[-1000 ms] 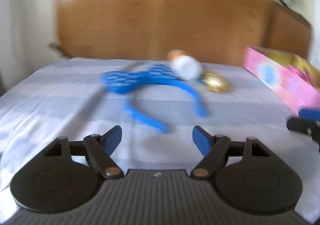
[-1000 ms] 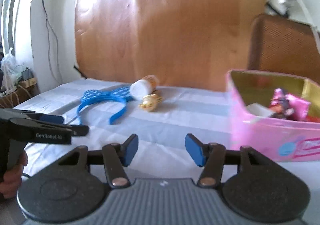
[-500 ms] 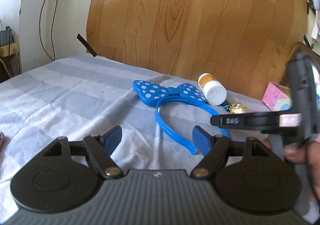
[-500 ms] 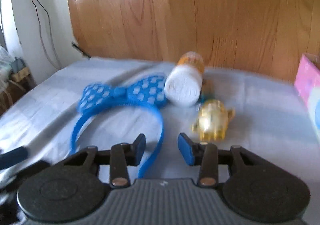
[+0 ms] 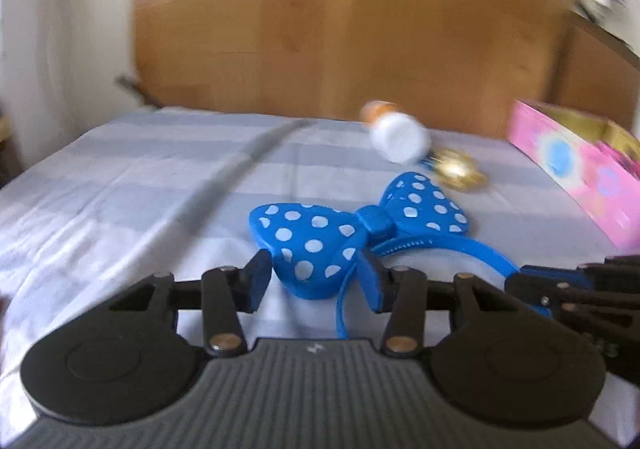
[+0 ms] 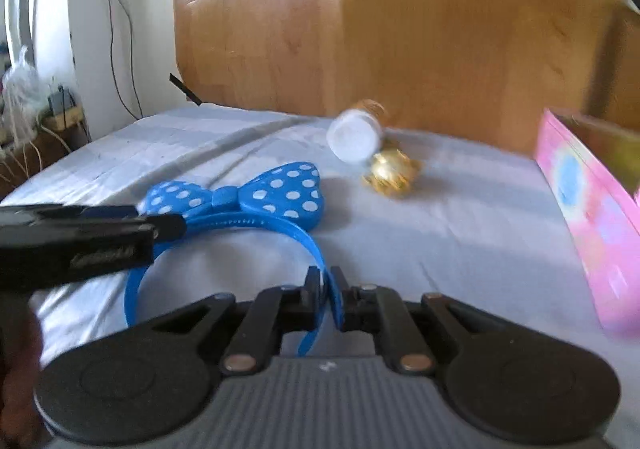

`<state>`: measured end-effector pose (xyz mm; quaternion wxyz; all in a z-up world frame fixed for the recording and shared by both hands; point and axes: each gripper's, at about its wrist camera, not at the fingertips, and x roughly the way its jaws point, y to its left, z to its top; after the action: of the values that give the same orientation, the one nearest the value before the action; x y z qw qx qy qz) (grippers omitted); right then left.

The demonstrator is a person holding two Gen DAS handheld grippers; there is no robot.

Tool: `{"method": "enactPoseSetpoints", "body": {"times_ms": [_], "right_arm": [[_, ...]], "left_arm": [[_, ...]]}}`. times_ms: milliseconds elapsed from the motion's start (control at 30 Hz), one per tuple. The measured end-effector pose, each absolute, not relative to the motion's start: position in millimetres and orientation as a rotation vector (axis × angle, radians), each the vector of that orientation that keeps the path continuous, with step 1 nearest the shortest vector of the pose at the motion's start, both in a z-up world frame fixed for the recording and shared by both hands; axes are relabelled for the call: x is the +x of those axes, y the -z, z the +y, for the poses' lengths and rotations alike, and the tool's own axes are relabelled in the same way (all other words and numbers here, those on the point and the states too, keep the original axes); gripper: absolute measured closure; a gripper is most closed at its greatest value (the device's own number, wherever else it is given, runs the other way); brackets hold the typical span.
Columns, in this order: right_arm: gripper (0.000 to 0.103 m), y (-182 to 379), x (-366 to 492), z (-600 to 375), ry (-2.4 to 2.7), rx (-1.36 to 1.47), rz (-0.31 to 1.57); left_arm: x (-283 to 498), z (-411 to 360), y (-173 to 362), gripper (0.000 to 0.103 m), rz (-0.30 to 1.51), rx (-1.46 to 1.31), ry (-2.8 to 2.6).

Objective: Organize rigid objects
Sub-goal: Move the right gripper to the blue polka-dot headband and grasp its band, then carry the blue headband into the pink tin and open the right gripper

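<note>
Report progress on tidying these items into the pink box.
Done: unclear; the pink box shows no contents here. In hand: right gripper jaws shut on the blue headband; left gripper open around its bow. Left: white-capped bottle and gold trinket on the bed.

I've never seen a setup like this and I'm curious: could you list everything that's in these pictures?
headband with bow: one, blue with white dots, lying on the sheet in front of both grippers.
bottle: one, white cap and orange body, on its side farther back.
gold trinket: one, shiny gold, beside the bottle.
box: one, pink, open, at the right edge of the sheet.
sheet: one, grey-and-white striped, under everything.
wooden panel: one, brown, behind the sheet.
left gripper: one, black with blue pads, open around one lobe of the bow.
right gripper: one, black, shut on the headband's band.
</note>
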<state>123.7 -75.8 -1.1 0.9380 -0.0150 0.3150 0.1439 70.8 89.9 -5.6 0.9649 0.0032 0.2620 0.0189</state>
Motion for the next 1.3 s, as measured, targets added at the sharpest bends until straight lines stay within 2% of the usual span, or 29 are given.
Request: {"method": "enactPoseSetpoints", "body": {"times_ms": [200,300,400,467,600,633,700,733,767,800,833,967,1067,1200,1300], "right_arm": [[0.084,0,48,-135,-0.322,0.005,0.648],[0.08,1,19,-151,-0.35,0.065,0.646],[0.079,-3,15,-157,-0.327,0.082,0.628],[0.078,-2,17,-157,-0.317,0.092,0.624],[0.077,-1,19,-158,-0.319,0.097,0.616],[0.074,0,21,-159,-0.315,0.098,0.612],[0.073,2,21,-158,-0.307,0.103,0.61],[0.073,3,23,-158,-0.308,0.107,0.614],[0.073,5,23,-156,-0.307,0.11,0.619],[0.077,6,24,-155,-0.31,0.11,0.622],[0.086,6,25,-152,-0.316,0.098,0.619],[0.088,2,24,-152,-0.266,0.074,0.58],[0.089,-10,23,-170,-0.222,0.106,0.5],[0.089,-32,27,-201,-0.126,0.113,0.385],[0.089,-46,40,-235,-0.023,0.117,0.314]], "left_arm": [[34,32,10,0.053,0.497,0.169,0.164],[24,18,9,0.042,0.495,0.184,0.217],[20,15,7,0.038,0.518,0.175,0.205],[17,18,5,0.032,0.542,0.164,0.175],[3,32,2,0.031,0.576,0.148,0.105],[3,33,3,0.033,0.596,0.136,0.092],[1,36,7,0.056,0.648,0.11,0.096],[3,35,11,0.073,0.676,0.099,0.109],[0,33,13,0.086,0.661,0.095,0.116],[-1,27,15,0.092,0.65,0.119,0.131],[-2,20,17,0.092,0.641,0.156,0.121],[5,11,7,0.091,0.614,0.147,0.154],[16,-6,-23,0.091,0.508,0.152,0.203],[45,-51,-60,0.092,0.373,0.192,0.282],[83,-96,-77,0.091,0.335,0.216,0.36]]}}
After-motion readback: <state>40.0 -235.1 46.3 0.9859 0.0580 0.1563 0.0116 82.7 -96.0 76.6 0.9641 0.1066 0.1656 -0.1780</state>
